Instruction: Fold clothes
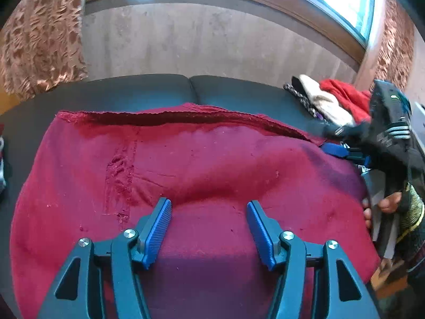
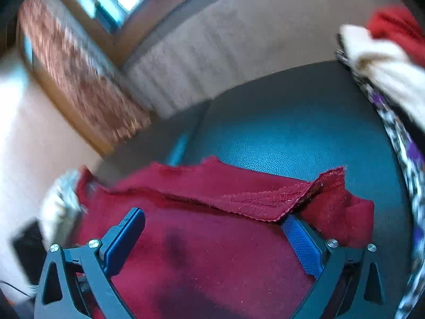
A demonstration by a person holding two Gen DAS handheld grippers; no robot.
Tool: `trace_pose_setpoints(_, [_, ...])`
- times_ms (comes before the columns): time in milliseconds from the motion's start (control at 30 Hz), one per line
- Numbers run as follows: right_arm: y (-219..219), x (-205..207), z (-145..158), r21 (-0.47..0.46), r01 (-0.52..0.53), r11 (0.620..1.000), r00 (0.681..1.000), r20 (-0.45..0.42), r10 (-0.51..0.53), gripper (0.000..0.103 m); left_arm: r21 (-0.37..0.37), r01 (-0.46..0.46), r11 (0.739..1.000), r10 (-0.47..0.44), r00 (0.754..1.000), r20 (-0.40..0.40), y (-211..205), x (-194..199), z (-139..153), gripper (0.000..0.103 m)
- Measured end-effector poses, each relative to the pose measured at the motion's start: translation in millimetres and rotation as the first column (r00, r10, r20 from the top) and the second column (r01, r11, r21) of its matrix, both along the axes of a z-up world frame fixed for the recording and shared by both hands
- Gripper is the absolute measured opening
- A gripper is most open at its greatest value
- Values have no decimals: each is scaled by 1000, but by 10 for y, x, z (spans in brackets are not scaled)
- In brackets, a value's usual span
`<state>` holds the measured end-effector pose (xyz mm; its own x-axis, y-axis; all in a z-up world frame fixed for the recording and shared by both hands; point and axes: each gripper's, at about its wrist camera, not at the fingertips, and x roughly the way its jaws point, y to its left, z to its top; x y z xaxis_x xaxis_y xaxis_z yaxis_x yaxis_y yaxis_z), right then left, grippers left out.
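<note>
Dark cushioned seat (image 1: 239,90) below a window bears the crimson garment (image 1: 212,164), its long axis running left to right. Left gripper (image 1: 208,228) hovers wide apart over the near middle. Right gripper (image 2: 215,228), equally wide and empty, sits at the garment's right end, nearest its doubled-over far edge (image 2: 239,199).

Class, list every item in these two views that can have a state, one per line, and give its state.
Maroon cloth: spread on the dark sofa, far edge folded over.
Left tool: open, holding nothing, over the cloth.
Right tool: open, right finger under the cloth's turned-up corner.
Clothes pile: unfolded, heaped at the sofa's right.
</note>
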<state>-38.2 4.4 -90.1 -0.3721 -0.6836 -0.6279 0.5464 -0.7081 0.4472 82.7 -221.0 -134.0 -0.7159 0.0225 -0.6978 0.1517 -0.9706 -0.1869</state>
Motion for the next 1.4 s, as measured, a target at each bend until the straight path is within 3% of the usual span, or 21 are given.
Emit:
trace_pose_setpoints(233, [-146, -125, -22, 130, -56, 990, 997, -49, 63, 103, 114, 47, 992, -48, 999, 2, -257, -8, 128, 60])
trace_pose_setpoints(400, [-240, -67, -32, 194, -62, 979, 993, -86, 80, 103, 41, 36, 999, -36, 999, -18, -544, -292, 237, 60])
trace_pose_setpoints(600, [-260, -84, -54, 225, -51, 973, 993, -90, 73, 103, -39, 61, 997, -57, 995, 84, -690, -922, 6, 60])
trace_pose_setpoints(767, [-248, -123, -82, 233, -38, 972, 995, -82, 58, 103, 91, -30, 995, 24, 997, 71, -982, -1118, -110, 60])
trace_pose_setpoints(1000, [-244, -101, -153, 190, -41, 981, 995, -80, 58, 103, 77, -36, 996, 31, 997, 67, -908, -1047, -111, 60])
trace_pose_setpoints(1167, [-224, -51, -133, 222, -35, 974, 992, -110, 61, 103, 56, -38, 998, 32, 995, 96, -863, -1004, -48, 59])
trace_pose_setpoints(1300, [-245, -35, -123, 242, -31, 970, 992, -114, 60, 103, 85, -48, 995, 50, 998, -27, -859, -448, 260, 62])
trace_pose_setpoints(1400, [-284, -22, -107, 247, -28, 968, 991, -117, 59, 103, 93, -62, 994, 65, 998, -19, -922, -90, 226, 66])
